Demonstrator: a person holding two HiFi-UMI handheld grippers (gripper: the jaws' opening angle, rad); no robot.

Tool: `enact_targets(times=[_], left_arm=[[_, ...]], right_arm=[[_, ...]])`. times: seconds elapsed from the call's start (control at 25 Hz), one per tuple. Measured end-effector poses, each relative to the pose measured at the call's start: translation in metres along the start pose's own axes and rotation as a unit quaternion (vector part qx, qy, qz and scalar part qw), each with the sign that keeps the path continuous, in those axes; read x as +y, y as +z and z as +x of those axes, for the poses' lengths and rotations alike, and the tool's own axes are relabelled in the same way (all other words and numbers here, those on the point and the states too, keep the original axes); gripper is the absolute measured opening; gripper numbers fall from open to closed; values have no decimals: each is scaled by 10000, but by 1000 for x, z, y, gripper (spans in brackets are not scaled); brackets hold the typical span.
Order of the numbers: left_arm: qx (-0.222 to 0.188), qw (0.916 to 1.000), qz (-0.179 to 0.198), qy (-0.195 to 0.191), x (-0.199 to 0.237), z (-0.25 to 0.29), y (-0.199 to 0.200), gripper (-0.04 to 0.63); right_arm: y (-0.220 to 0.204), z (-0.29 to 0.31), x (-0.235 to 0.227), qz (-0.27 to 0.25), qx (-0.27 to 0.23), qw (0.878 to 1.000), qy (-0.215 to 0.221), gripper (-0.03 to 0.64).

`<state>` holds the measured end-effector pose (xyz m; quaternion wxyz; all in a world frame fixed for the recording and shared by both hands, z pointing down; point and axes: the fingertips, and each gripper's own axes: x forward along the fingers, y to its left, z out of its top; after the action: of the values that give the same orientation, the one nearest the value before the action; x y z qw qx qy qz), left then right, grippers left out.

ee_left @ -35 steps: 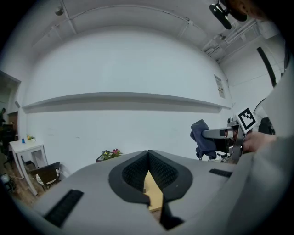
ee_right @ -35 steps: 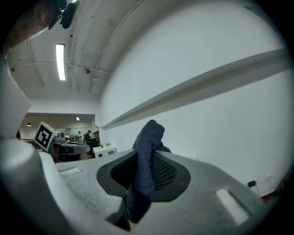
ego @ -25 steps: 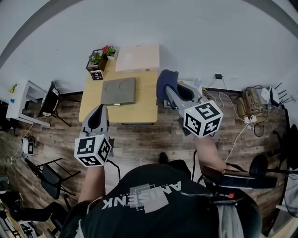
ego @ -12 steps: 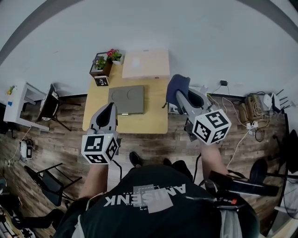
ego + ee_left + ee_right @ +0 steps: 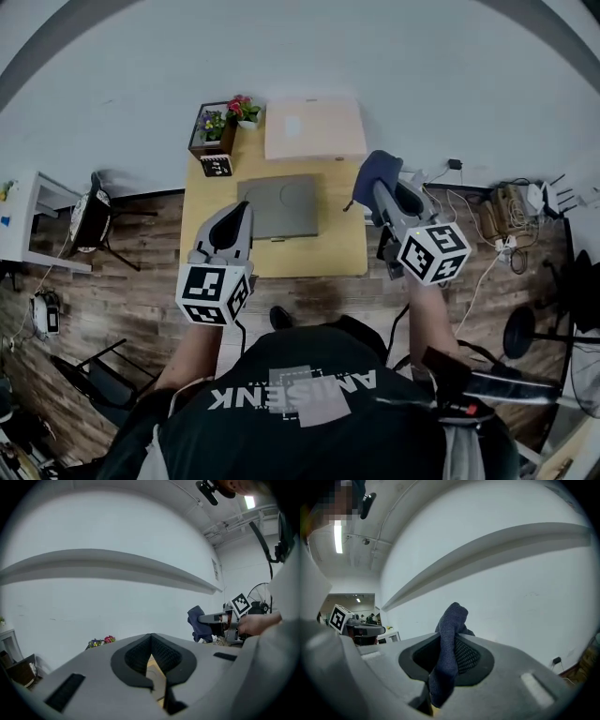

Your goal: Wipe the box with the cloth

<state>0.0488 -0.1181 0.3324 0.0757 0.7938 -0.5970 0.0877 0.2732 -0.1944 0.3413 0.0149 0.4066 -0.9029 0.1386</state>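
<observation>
Wiping not started. The right gripper (image 5: pixel 380 187) is clamped on the dark blue cloth (image 5: pixel 375 169); in the right gripper view the cloth (image 5: pixel 447 644) runs up between the closed jaws and sticks out past the tips. The cloth hangs in the air over the right edge of the table (image 5: pixel 347 248), touching nothing.

The left gripper (image 5: pixel 240 214) is empty, with its pads drawn together at the tips and only a thin slit below them. It hovers at the near left side of the table.

The box (image 5: pixel 314 128), tan and flat, sits at the far edge of the table by the wall, well apart from the cloth. A grey flat case (image 5: pixel 278 206) lies in front of it, and a flower pot (image 5: pixel 246 107) is to its left.

Done: cloth picked up. Left, by my read: reach the box, lay the cloth on it, and do the whole wipe.
</observation>
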Motion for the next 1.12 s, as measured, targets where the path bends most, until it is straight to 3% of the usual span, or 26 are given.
enact_targets(times=[0.12, 0.28, 0.56, 0.84, 1.12], left_arm=[[83, 10000, -10, 13, 11, 1, -9, 0], [395, 9985, -348, 141, 16, 9, -26, 0], [538, 9935, -510, 869, 15, 5, -42, 0], [747, 9764, -891, 1820, 25, -10, -65, 0], [848, 9594, -954, 2516, 29, -23, -77, 0]], right_arm=[[-16, 20, -6, -63, 176, 9998, -44, 72], [-37, 49, -29, -86, 412, 9991, 39, 72], [-92, 102, -63, -260, 1014, 9924, 655, 72], [-153, 157, -86, -618, 1584, 9791, 1112, 72], [-219, 201, -105, -910, 2187, 9617, 1381, 72]])
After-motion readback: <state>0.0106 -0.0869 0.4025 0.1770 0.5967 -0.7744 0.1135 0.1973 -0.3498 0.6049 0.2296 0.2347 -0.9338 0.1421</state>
